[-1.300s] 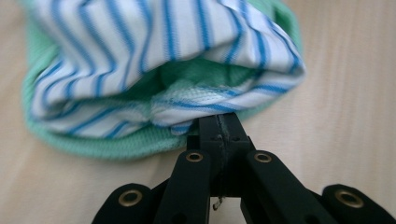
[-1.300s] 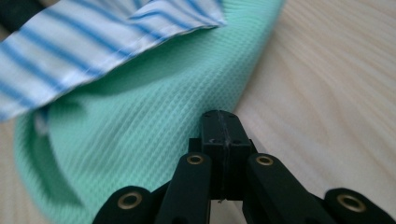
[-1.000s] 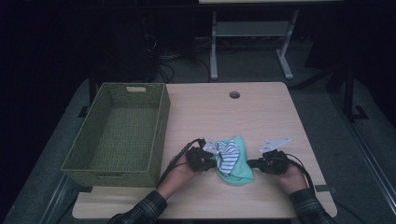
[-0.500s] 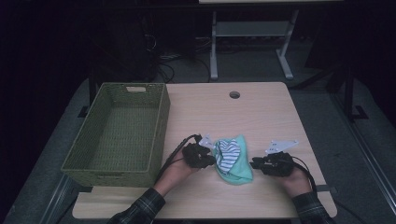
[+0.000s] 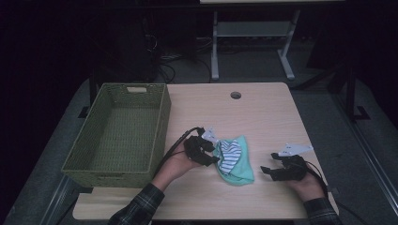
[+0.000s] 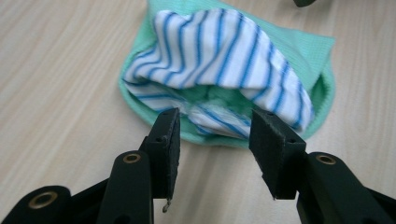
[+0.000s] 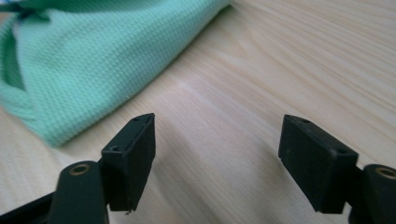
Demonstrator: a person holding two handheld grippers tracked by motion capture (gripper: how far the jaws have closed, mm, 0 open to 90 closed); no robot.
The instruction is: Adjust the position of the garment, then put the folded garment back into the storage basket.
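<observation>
A mint-green cloth [image 5: 238,169] lies bunched on the wooden table [image 5: 263,112], with a white cloth with blue stripes [image 5: 230,153] folded on top of it. My left gripper [image 5: 214,156] is at the bundle's left edge. In the left gripper view it [image 6: 215,135] is open, and the striped cloth [image 6: 219,51] and the green cloth [image 6: 317,51] begin right at its jaw tips. My right gripper [image 5: 266,170] rests on the table a little right of the bundle. It [image 7: 217,154] is wide open over bare wood, with the green cloth [image 7: 84,56] off to its upper left.
A green woven basket [image 5: 162,126] stands empty at the table's left side, close to the left hand. A round cable hole [image 5: 235,95] sits near the far edge. Beyond the table are floor cables and a white stand [image 5: 248,33].
My right gripper has drawn back to the right, away from the green cloth, and now stands apart from it. The left gripper has stayed at the bundle's left edge.
</observation>
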